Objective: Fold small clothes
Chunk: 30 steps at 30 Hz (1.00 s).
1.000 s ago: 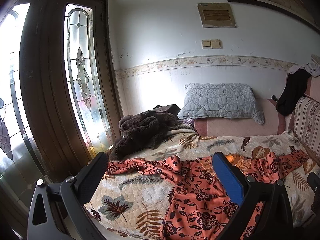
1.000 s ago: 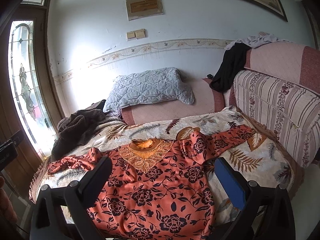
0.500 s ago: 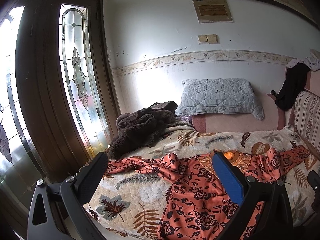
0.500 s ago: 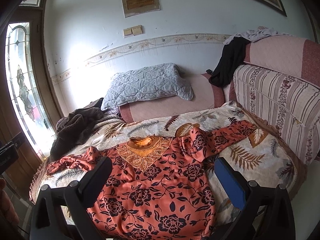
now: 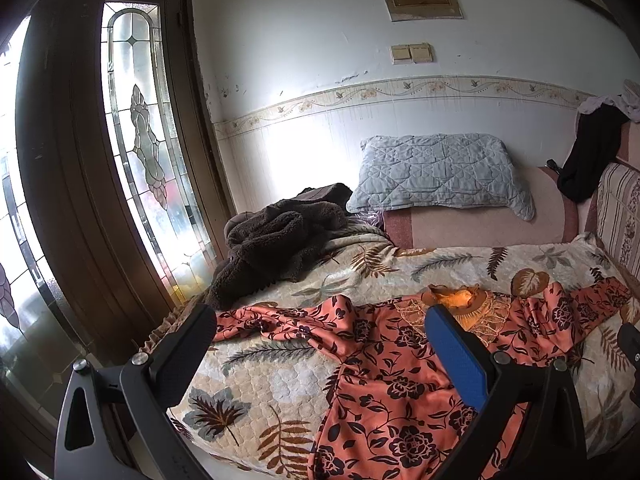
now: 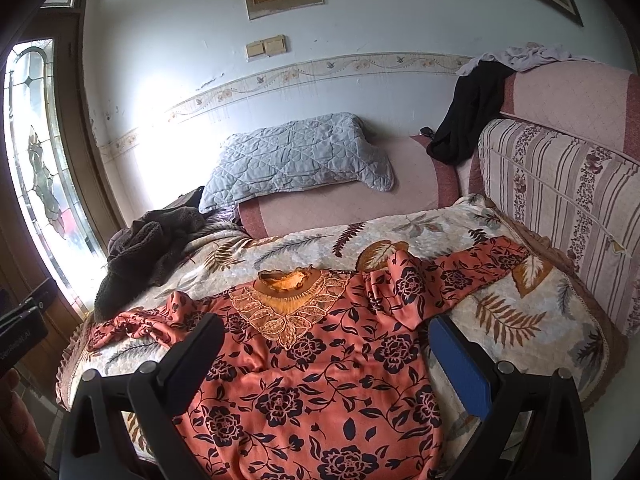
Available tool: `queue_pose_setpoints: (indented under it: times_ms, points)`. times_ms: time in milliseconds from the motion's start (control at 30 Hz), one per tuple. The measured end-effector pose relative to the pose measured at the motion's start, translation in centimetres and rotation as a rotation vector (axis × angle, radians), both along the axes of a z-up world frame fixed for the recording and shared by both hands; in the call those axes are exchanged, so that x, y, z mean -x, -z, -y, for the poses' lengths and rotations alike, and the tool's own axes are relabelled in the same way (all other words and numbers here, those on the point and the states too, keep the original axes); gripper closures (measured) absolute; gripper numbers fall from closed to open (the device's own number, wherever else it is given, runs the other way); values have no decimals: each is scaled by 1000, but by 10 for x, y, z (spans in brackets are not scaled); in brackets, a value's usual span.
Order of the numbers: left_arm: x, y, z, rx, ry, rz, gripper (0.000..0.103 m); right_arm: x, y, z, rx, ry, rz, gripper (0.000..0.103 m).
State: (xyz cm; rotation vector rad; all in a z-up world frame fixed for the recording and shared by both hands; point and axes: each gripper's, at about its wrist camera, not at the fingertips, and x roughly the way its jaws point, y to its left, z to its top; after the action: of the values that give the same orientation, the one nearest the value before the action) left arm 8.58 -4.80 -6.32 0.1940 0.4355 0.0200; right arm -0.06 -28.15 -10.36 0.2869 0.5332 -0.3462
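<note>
Lying face-up ahead of both wide-open, empty grippers, left [image 5: 320,344] and right [image 6: 324,344]: orange black-flowered satin blouse [image 6: 320,364], sleeves outspread, apparently readied for folding.

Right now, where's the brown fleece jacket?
The brown fleece jacket lies bunched at the far left corner of the leaf-print bedspread, by the stained-glass door, left of the grey quilted pillow.

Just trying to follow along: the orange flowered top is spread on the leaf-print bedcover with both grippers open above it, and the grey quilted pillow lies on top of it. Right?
Not quite. The grey quilted pillow is not on the orange flowered top; it leans at the head of the bed, apart from it, as the right wrist view shows. The rest holds.
</note>
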Motion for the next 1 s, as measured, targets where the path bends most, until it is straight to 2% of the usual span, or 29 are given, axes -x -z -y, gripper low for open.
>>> queue_pose_setpoints:
  times_ms: [233,367,433,500,600,667,700,733,767,833,867,933,1000]
  points:
    - [-35,20,20,-27,5,-44,0,-34,21,26,-35,20,-42,0]
    - [-74,54,44,-52,33,-113,0,-60,52,64,-120,25,-58,0]
    - [-103,87,59,-45,72,-210,0,-73,78,101,-213,32,-49,0]
    - [-138,134,77,-49,101,-341,0,-82,115,150,-354,41,-30,0]
    - [-180,209,102,-55,130,-541,0,-81,169,237,-563,178,16,0]
    - [-197,247,113,-74,120,-625,0,-71,201,295,-692,315,75,1]
    - [-202,259,118,-78,119,-644,0,-71,217,318,-786,369,110,2]
    - [-205,269,121,-84,119,-655,0,-68,229,343,-852,412,140,8]
    - [-207,277,123,-90,123,-668,0,-65,236,364,-888,444,180,13]
    - [-212,289,126,-85,145,-689,0,-61,243,404,-885,498,229,20]
    - [-212,289,126,-69,153,-684,0,-66,247,420,-887,502,228,29]
    - [-212,291,127,-48,164,-678,0,-82,259,447,-908,531,198,38]
    - [-210,294,123,-3,171,-680,0,-90,273,467,-892,587,178,39]
